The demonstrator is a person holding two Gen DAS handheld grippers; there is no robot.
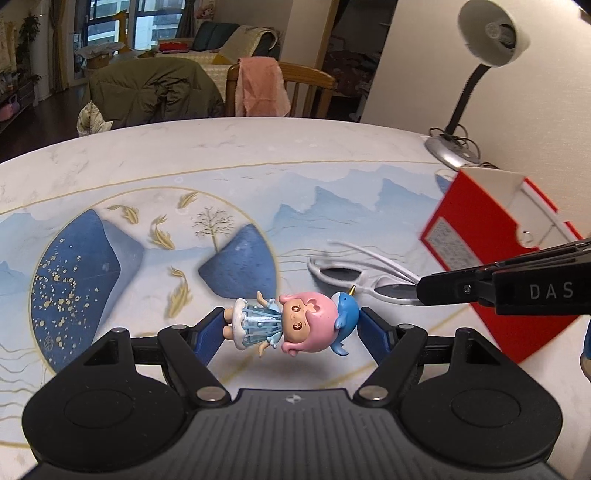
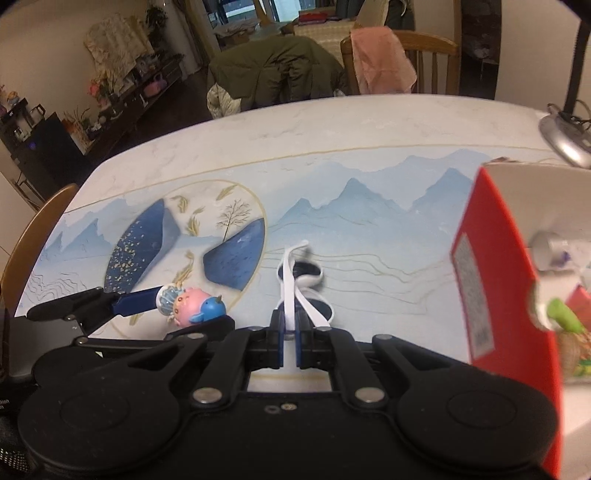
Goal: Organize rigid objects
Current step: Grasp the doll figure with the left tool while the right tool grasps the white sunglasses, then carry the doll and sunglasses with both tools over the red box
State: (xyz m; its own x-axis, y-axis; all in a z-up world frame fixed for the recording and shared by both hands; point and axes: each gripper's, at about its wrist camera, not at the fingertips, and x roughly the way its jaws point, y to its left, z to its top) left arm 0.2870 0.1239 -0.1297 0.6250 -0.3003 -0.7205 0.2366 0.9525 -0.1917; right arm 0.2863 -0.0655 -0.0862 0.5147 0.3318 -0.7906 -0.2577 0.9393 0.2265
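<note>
A small doll (image 1: 291,325) with pink hair, a blue whale hat and a pale blue dress lies sideways between the blue pads of my left gripper (image 1: 291,334). The gripper is shut on it, feet against one pad and hat against the other, a little above the table. White-framed sunglasses (image 2: 306,280) with dark lenses hang in front of my right gripper (image 2: 291,339), which is shut on one of their white temple arms. From the left wrist, the right gripper (image 1: 421,290) comes in from the right, its tip at the sunglasses (image 1: 354,275). The doll (image 2: 192,302) also shows at the left in the right wrist view.
An open red box (image 2: 495,258) with white inside walls stands at the right and holds several small items. A desk lamp (image 1: 491,33) stands behind the box (image 1: 480,229). The table mat (image 1: 147,258) shows blue mountains. Chairs draped with clothes stand at the far edge.
</note>
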